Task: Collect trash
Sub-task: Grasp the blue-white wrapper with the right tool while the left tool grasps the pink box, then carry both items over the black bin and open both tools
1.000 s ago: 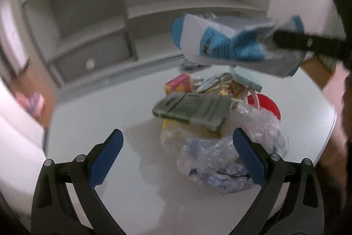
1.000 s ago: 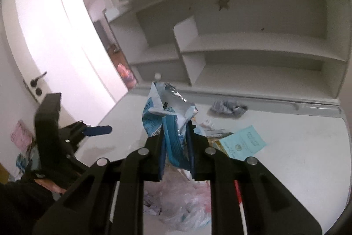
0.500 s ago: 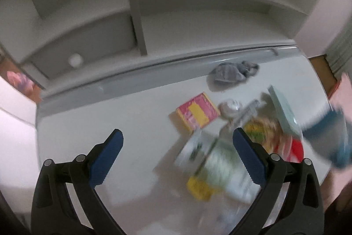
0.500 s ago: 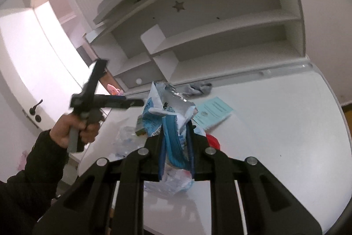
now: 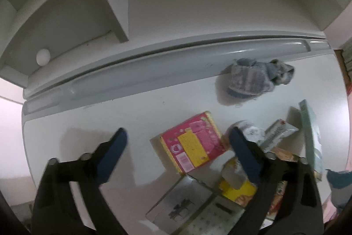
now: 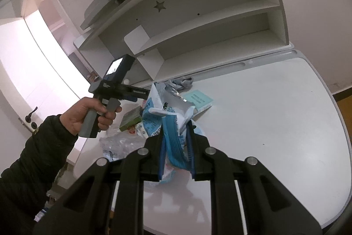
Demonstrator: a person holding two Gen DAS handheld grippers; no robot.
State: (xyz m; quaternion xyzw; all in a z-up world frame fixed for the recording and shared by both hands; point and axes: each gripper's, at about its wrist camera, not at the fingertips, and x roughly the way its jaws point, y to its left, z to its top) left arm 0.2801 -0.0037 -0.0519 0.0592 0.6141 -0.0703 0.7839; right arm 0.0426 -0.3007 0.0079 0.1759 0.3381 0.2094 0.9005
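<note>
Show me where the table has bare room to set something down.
Bare: the table's wide stretch right of the teal card and wrapper, and the strip left of the pink box, up to the rail. Crowded: the pile around the plastic bag and green box.

A crumpled blue and white wrapper (image 6: 173,124) stands upright, pinched between the right tongs (image 6: 176,147). A flat pink and yellow packet (image 5: 192,143) lies on the table between the spread left tongs (image 5: 178,142). More packets (image 5: 239,188) are piled beside the right finger.
</note>
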